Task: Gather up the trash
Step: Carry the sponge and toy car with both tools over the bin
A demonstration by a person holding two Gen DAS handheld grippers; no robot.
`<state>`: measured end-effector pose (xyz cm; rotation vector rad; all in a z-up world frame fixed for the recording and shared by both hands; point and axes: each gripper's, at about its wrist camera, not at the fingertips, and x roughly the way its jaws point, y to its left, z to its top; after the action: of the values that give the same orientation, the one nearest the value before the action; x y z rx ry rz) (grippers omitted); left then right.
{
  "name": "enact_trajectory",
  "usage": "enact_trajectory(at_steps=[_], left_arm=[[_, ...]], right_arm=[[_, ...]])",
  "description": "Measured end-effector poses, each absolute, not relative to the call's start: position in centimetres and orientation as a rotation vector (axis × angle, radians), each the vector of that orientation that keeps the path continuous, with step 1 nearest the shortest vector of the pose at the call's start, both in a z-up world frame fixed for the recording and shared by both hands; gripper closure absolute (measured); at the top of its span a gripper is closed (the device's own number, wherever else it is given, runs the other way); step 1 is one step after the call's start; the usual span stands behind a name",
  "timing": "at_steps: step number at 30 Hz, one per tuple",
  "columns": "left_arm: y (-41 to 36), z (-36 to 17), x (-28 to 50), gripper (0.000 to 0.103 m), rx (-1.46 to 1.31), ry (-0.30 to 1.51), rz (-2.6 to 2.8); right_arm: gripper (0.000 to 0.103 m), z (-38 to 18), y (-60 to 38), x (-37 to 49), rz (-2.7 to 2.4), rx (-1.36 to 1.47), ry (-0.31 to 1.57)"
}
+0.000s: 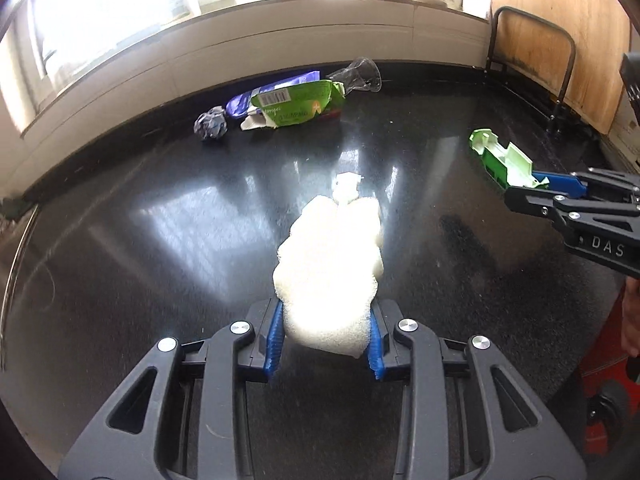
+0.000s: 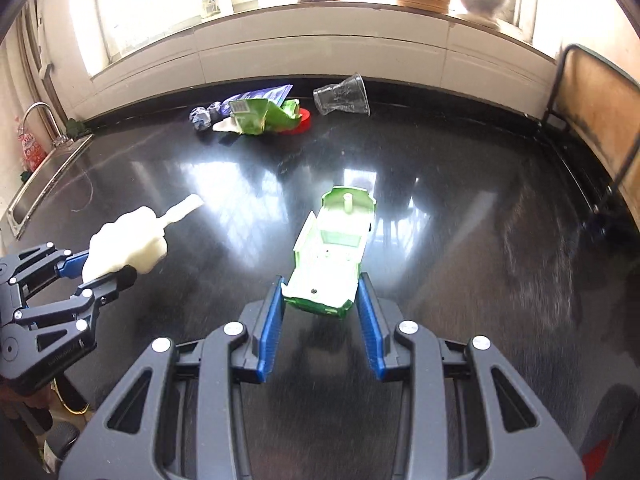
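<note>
My left gripper (image 1: pixel 325 334) is shut on a lumpy white foam piece (image 1: pixel 332 264) and holds it above the black countertop (image 1: pixel 160 220); it also shows in the right wrist view (image 2: pixel 128 250). My right gripper (image 2: pixel 320 312) is shut on a broken green plastic toy shell (image 2: pixel 330 252), also seen in the left wrist view (image 1: pixel 502 160). At the back lie a green carton (image 1: pixel 298 104), a purple wrapper (image 1: pixel 256 96), a crumpled foil ball (image 1: pixel 211 123) and a clear plastic cup (image 2: pixel 342 95) on its side.
A red lid (image 2: pixel 301 122) lies behind the carton. A sink (image 2: pixel 44 184) with a tap is at the far left. A black metal rack (image 2: pixel 592 120) stands at the right. A white ledge (image 2: pixel 320 48) with jars runs along the back.
</note>
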<state>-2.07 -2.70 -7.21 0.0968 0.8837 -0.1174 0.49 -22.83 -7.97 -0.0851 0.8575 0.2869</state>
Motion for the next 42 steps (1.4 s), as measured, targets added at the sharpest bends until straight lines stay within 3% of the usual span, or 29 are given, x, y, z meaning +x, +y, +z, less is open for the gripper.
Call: enact_trajectory(at_steps=[8,24,42], left_arm=[[-2.6,-6.4,-4.9,0.07,0.076,0.869,-0.1],[0.7,-4.6,-6.9,0.07,0.044,0.829,-0.011],[21.0,-3.6,-24.6,0.07,-0.176,0.818,0.522]], right_arm=[[0.067,-7.7,-23.5,-3.6,0.274,-0.087,0.838],[0.067,-6.5,-19.6,-3.5,0.353,-0.133,0.81],[0.067,-5.0,9.3,-11.9,1.007,-0.344,0.742]])
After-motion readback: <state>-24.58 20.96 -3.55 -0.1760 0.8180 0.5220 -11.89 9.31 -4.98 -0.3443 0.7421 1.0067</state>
